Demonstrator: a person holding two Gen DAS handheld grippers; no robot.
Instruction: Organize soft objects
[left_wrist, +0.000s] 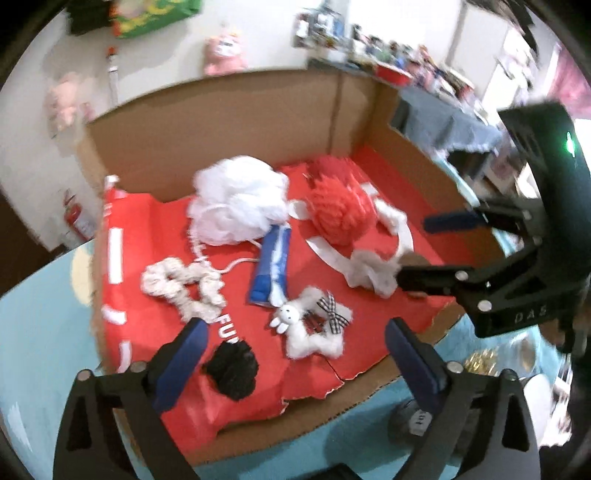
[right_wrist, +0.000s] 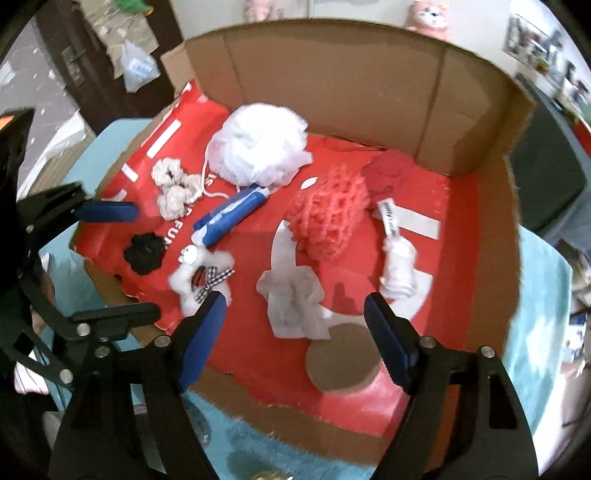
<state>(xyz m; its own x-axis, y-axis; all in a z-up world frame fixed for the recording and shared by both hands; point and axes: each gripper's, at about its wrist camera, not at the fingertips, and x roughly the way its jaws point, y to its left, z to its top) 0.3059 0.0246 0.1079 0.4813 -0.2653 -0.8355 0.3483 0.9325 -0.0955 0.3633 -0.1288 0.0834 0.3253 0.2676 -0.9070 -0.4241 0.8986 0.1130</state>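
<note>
While both my grippers hang wide open and empty, the left (left_wrist: 295, 354) sits over the black scrunchie (left_wrist: 232, 373) and bunny (left_wrist: 314, 328), the right (right_wrist: 295, 339) over the white cloth (right_wrist: 293, 302). Everything lies loose on the red sheet (right_wrist: 461, 229) in the box (right_wrist: 332, 85).
</note>
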